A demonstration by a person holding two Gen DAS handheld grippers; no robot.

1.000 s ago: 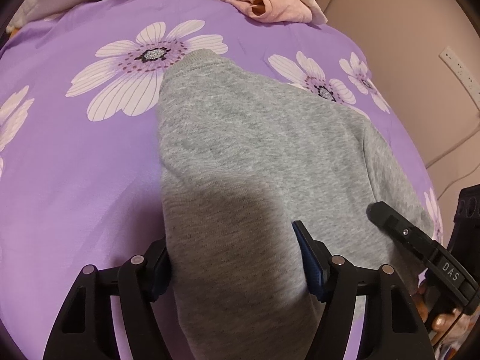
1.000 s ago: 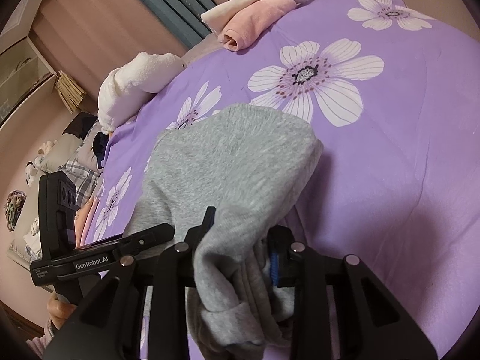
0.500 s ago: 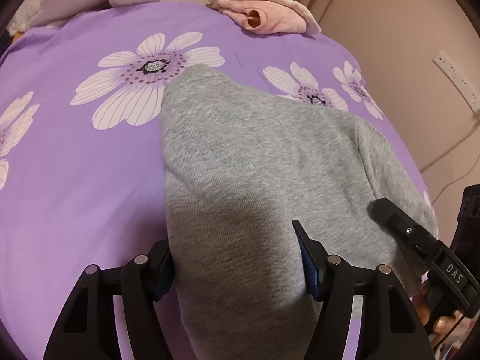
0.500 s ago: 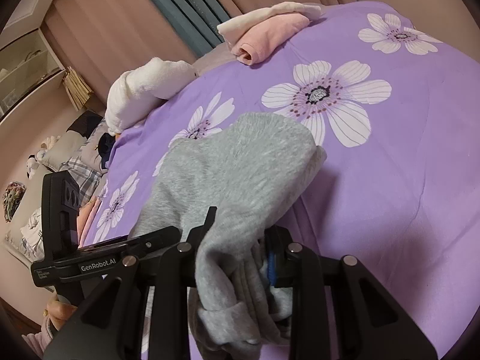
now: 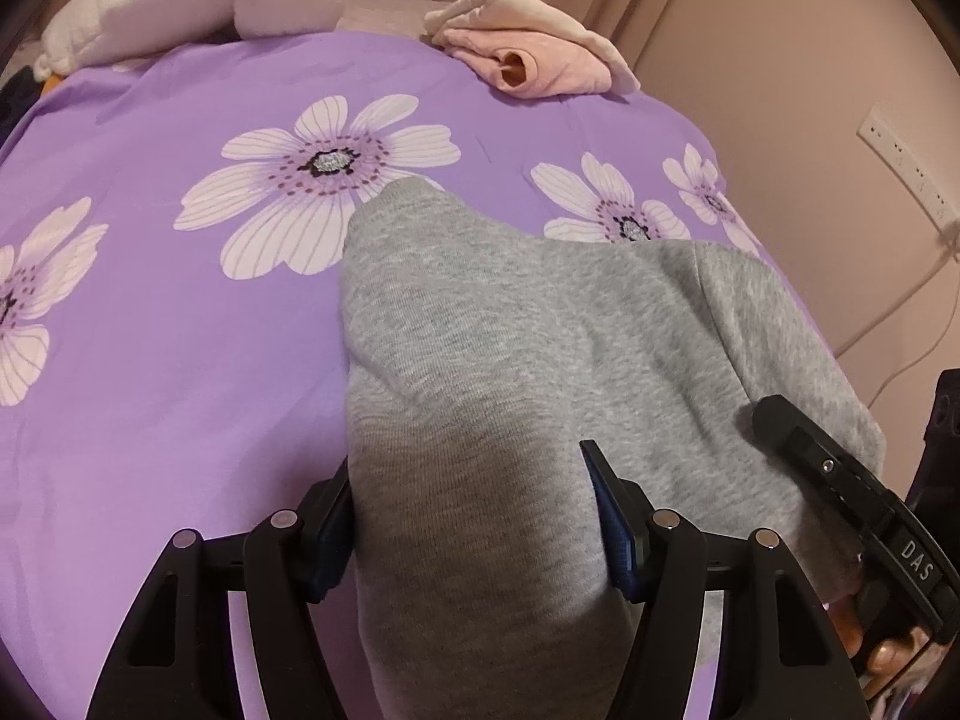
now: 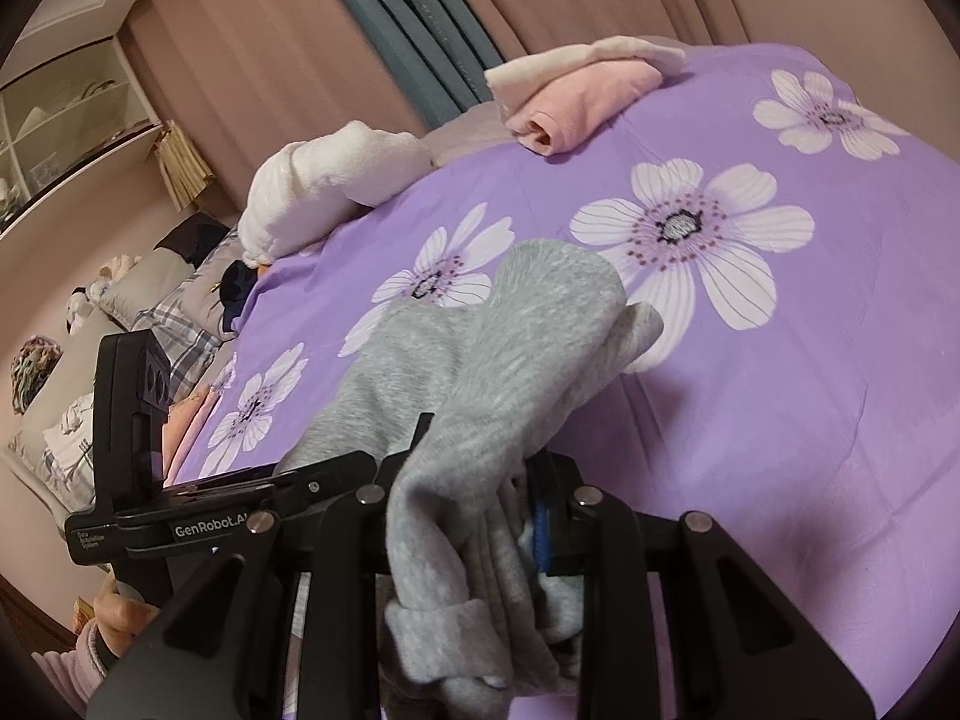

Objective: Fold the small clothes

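A small grey sweatshirt [image 5: 540,348] lies on the purple flowered bedspread [image 5: 150,330], its near end raised off the bed. My left gripper [image 5: 468,492] has wide-set fingers with the grey cloth filling the gap between them; whether the pads press it is unclear. My right gripper [image 6: 480,480] is shut on a bunched edge of the same sweatshirt [image 6: 510,348], with folds and a cuff hanging below the fingers. Each gripper shows at the edge of the other's view.
A folded pink and cream garment [image 5: 534,54] lies at the far edge of the bed, next to a white plush bundle [image 5: 180,0]. A wall with a socket [image 5: 900,168] is to the right. Pillows and loose clothes [image 6: 120,324] lie off to the left.
Both grippers have lifted and drawn back with the sweatshirt. More of the bedspread and far wall shows, and the cloth has bunched and folded over on itself at the right side.
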